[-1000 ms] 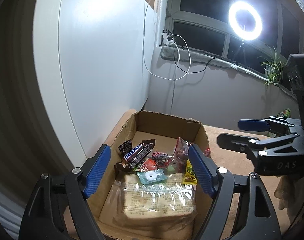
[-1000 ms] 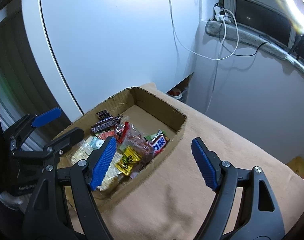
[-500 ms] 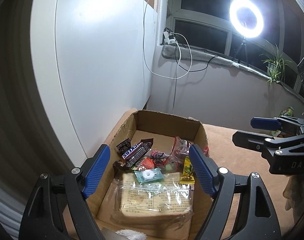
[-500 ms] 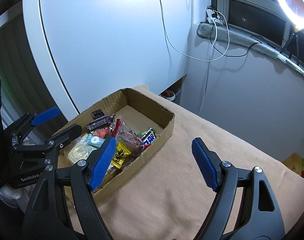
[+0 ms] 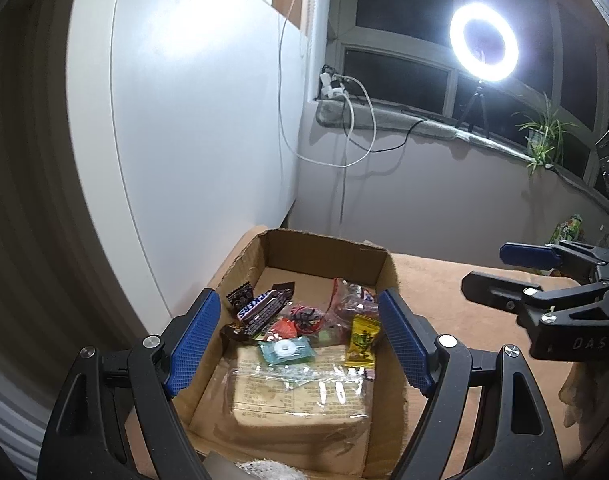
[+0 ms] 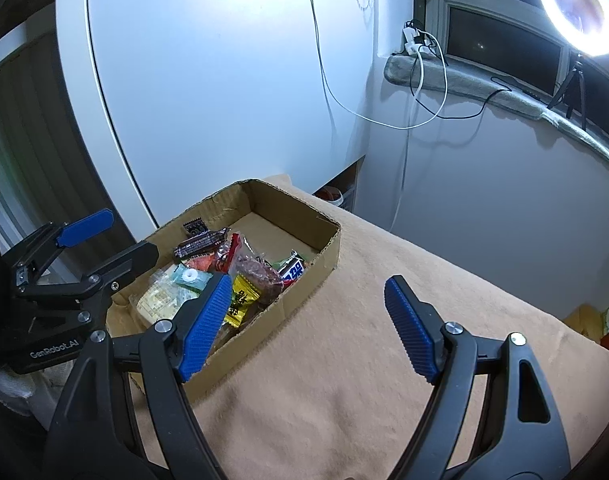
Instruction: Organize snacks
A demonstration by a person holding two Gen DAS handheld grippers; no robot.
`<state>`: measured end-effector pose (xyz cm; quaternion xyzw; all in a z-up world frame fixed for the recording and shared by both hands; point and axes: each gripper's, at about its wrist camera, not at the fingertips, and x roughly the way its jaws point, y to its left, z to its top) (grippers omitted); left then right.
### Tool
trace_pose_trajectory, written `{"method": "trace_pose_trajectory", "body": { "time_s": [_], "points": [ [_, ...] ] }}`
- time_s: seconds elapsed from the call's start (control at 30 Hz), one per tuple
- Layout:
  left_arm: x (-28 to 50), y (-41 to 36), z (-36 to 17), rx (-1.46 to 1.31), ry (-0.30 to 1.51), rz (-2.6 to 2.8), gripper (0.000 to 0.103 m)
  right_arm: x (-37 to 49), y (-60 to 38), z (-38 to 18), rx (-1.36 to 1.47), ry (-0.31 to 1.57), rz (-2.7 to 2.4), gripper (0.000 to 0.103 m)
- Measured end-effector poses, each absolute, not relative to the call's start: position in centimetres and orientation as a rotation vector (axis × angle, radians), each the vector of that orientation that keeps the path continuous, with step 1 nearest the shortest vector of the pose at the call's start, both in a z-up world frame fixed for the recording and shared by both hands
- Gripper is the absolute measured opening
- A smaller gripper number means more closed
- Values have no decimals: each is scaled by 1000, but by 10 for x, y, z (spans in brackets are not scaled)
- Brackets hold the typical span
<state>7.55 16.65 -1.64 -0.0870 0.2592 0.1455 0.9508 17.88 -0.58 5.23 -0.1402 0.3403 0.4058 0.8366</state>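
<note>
Tan cloth [image 6: 384, 360] lies bare beside the cardboard box [image 6: 324, 256] where snacks [image 5: 304, 332] sit gathered; I hold left gripper [image 5: 300, 340] and right gripper [image 6: 308, 320] jaws apart, empty

A home room at night: dark windows [image 5: 396, 76] over a padded sill, a potted plant [image 5: 544, 136], trailing charger cables [image 5: 356, 128], a ring light [image 5: 484, 42] on a tripod, white cabinet doors [image 6: 224, 92].

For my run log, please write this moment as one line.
left gripper: open, empty, over box | right gripper: open, empty, over cloth | snacks: in box
</note>
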Motion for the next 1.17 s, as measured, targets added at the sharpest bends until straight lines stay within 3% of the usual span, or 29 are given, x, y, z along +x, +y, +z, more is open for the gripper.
{"method": "trace_pose_trajectory", "body": {
  "time_s": [1.17],
  "points": [
    [69,151,-12,-153,503,298,82,176,-11,49,-304,716,827,81]
  ]
}}
